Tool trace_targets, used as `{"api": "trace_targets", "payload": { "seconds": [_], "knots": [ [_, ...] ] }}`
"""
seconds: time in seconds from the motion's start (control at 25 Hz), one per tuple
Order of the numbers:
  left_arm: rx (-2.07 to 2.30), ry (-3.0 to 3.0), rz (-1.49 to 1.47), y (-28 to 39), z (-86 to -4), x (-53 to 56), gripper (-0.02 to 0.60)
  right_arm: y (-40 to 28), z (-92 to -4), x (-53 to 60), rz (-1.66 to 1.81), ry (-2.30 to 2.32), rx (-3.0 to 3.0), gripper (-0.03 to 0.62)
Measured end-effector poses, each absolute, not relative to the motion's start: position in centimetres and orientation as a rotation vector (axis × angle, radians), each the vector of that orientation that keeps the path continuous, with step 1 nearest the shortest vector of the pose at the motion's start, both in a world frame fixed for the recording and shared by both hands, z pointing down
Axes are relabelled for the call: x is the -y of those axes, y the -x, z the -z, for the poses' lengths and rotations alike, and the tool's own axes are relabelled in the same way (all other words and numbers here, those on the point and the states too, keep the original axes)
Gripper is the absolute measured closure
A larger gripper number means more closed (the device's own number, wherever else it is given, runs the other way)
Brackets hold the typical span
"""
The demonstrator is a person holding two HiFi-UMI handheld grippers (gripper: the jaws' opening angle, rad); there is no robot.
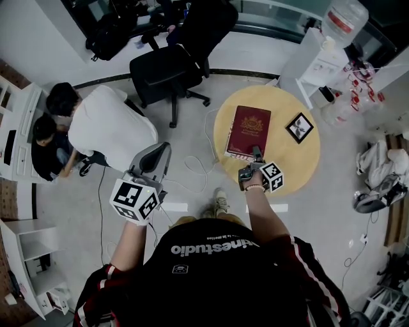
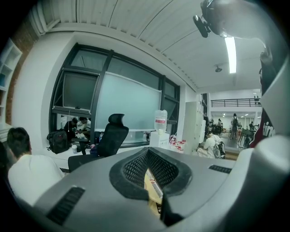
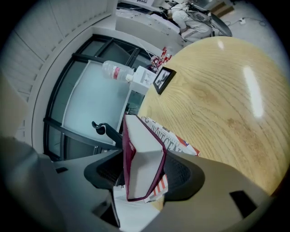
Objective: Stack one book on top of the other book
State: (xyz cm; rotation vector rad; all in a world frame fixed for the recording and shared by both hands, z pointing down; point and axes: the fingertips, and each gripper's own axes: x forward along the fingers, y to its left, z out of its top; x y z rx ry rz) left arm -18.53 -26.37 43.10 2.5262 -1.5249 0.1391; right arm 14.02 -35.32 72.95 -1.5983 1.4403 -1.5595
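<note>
A dark red book [image 1: 249,128] lies on top of a second book [image 1: 238,155] whose red-and-white cover shows at its near edge, on the round wooden table [image 1: 300,166]. My right gripper [image 1: 255,161] is at the stack's near edge. In the right gripper view the red book [image 3: 142,158] sits end-on between the jaws of the right gripper [image 3: 142,179], with slight slack at the pads, and the lower book [image 3: 170,144] is beside it. My left gripper [image 1: 156,156] hangs over the floor left of the table, its jaws [image 2: 153,183] together and holding nothing.
A small framed picture [image 1: 299,126] lies on the table right of the books. A black office chair [image 1: 169,73] stands behind, with cable on the floor. Two people [image 1: 108,124] crouch at the left by white shelves. A water dispenser [image 1: 344,19] is at the far right.
</note>
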Motion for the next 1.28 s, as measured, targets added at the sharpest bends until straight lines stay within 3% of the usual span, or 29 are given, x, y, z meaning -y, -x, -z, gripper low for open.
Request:
{"api": "trace_targets", "payload": {
  "seconds": [0.56,0.8,1.28],
  "knots": [
    [1.486,-2.555,-0.143,17.4,-43.2,26.7,0.566,-13.3,-74.3,34.6,1.607,1.854,-1.882,0.227],
    [1.466,-2.570,-0.129,16.5,-42.8,27.3,0.566,-13.0,-73.7,34.4,1.730,1.643,-1.760,0.223],
    [1.389,-2.624,-0.104,14.0,-42.5,27.9,0.566,-16.1,-73.5,32.0,1.705,1.739,-1.777,0.218]
  ]
}}
